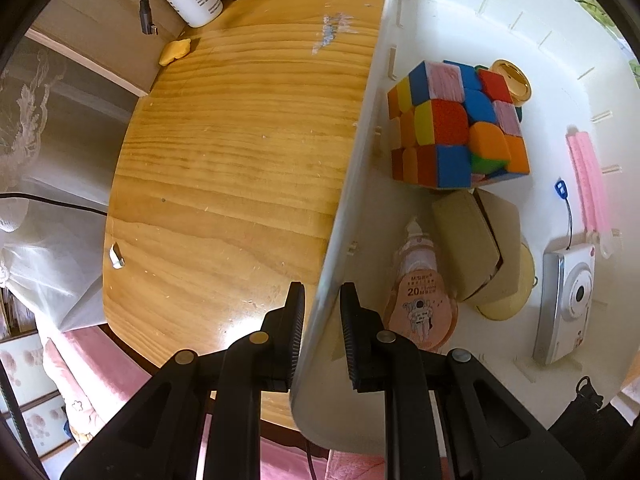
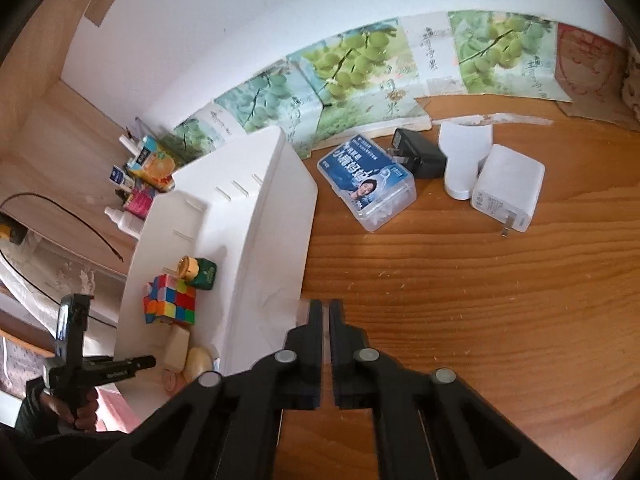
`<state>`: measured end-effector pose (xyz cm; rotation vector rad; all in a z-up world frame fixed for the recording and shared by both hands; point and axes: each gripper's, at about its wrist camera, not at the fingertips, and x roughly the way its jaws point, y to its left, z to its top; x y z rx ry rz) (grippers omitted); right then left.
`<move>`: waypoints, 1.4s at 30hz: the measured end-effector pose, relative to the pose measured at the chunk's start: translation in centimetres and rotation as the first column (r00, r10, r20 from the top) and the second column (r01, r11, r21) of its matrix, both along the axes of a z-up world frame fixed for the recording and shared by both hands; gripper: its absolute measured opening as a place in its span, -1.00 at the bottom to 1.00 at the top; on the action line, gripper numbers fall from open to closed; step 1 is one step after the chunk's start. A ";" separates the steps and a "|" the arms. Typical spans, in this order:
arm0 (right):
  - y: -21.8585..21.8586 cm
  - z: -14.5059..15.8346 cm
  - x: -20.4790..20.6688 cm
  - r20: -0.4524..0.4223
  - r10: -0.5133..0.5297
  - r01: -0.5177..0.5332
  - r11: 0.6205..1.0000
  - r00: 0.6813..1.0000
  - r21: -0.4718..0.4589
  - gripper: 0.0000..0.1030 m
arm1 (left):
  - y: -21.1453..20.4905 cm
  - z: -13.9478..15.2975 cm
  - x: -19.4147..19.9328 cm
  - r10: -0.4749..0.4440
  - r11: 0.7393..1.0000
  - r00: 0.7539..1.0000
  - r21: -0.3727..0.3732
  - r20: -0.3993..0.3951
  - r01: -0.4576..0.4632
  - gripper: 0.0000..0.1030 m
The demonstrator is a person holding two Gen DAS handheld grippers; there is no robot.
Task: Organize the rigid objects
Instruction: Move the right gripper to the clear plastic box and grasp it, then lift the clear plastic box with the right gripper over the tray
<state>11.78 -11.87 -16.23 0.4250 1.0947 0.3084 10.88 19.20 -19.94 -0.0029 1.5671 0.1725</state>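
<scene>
Left wrist view: left tongs are straddling the near wall of the white storage bin, one finger outside, one inside; whether the pads are actually pinching the wall, cannot tell.

Right tongs are hovering over the wooden table, fingers nearly together, nothing between them, bin wall just to their left.

Bin is looking like stiff thin plastic, likely light but loaded; the rim is the natural hold, and a one-sided grip is probably risking tilt.

Inside, ahead of the left tongs:
- one Rubik's cube
- one tape roll
- one toy camera
- one pink strip
- tan blocks, count unclear

Ahead of the right tongs, loose on the table:
- one clear floss-pick box, slick and light
- one black charger
- one white charger, dense, with prongs
- one white plastic piece
</scene>
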 end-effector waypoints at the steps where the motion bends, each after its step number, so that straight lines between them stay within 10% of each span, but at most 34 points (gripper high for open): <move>1: 0.0 0.3 -0.3 0.008 -0.004 0.004 1.000 1.000 -0.001 -0.90 | -0.1 0.1 0.0 -0.003 1.000 1.000 -0.002 0.001 0.003 -0.62; 13: 0.5 0.6 -3.1 -0.003 -0.028 0.028 0.998 1.000 -0.054 -0.88 | -0.6 0.4 -1.2 -0.036 0.999 0.999 -0.022 0.017 0.036 -0.62; 21: 1.0 -0.8 -3.8 -0.045 0.000 -0.003 0.998 0.999 -0.060 -0.27 | -0.4 0.0 -2.1 -0.003 1.000 0.999 -0.029 0.033 0.004 -0.62; 38: 1.5 -3.3 -1.4 -0.157 -0.047 0.059 0.996 0.986 0.067 -0.32 | 2.0 -0.1 -3.8 0.095 0.993 0.994 -0.082 0.063 -0.090 -0.78; 42: 1.6 -3.2 -1.0 -0.155 -0.061 0.070 0.996 0.986 0.052 -0.72 | 3.5 -0.5 -4.0 0.116 0.988 0.992 -0.113 0.059 -0.108 -0.78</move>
